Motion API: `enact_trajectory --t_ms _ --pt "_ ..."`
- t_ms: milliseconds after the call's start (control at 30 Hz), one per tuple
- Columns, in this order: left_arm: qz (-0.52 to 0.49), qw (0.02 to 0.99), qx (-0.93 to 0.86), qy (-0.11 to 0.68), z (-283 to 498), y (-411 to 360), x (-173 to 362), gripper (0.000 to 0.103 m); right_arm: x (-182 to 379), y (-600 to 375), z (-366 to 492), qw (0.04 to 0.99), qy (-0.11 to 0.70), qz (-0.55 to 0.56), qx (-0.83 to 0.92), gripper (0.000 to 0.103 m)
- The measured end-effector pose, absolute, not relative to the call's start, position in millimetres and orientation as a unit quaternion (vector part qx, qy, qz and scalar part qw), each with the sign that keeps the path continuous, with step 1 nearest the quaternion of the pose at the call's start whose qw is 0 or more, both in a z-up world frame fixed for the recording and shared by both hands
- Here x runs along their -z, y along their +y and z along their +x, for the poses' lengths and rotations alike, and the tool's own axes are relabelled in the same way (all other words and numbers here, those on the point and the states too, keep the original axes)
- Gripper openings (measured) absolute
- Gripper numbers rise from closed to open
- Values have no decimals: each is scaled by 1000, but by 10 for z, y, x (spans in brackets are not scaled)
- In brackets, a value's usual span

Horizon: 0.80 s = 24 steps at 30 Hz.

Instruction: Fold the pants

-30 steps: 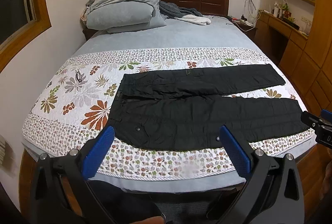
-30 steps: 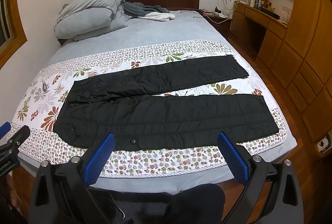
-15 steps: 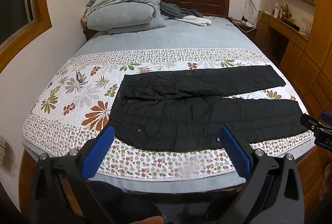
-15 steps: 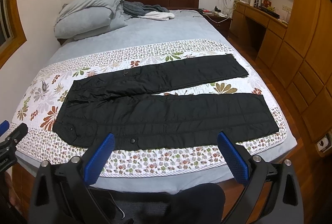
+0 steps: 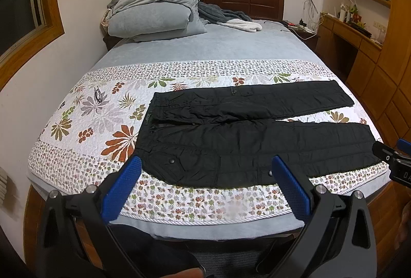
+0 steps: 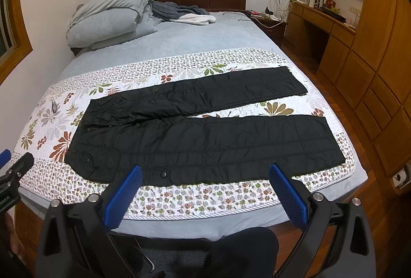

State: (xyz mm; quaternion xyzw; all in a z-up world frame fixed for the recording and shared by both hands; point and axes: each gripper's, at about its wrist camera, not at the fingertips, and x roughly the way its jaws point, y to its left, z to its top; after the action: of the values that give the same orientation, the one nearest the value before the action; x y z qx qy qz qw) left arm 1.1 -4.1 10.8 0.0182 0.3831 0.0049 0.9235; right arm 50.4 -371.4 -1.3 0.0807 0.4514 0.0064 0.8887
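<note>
The black quilted pants [image 5: 246,139] lie flat and unfolded on the floral quilted bedspread [image 5: 97,118], waistband left, near leg close to the bed's front edge. Left gripper [image 5: 205,185] and right gripper [image 6: 204,188]: blue-padded fingers spread, apparently hovering short of the pants. Only the right view shows bare bedspread beyond the cuffs.

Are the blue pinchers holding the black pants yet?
No. The left gripper and right gripper are both open and empty; the pants lie flat on the bed.
</note>
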Motion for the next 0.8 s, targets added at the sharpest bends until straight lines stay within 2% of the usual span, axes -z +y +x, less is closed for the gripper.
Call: enact_trajectory --t_ms 800 --pt "1 919 33 394 89 -2 18 101 54 -3794 532 890 449 78 0 100"
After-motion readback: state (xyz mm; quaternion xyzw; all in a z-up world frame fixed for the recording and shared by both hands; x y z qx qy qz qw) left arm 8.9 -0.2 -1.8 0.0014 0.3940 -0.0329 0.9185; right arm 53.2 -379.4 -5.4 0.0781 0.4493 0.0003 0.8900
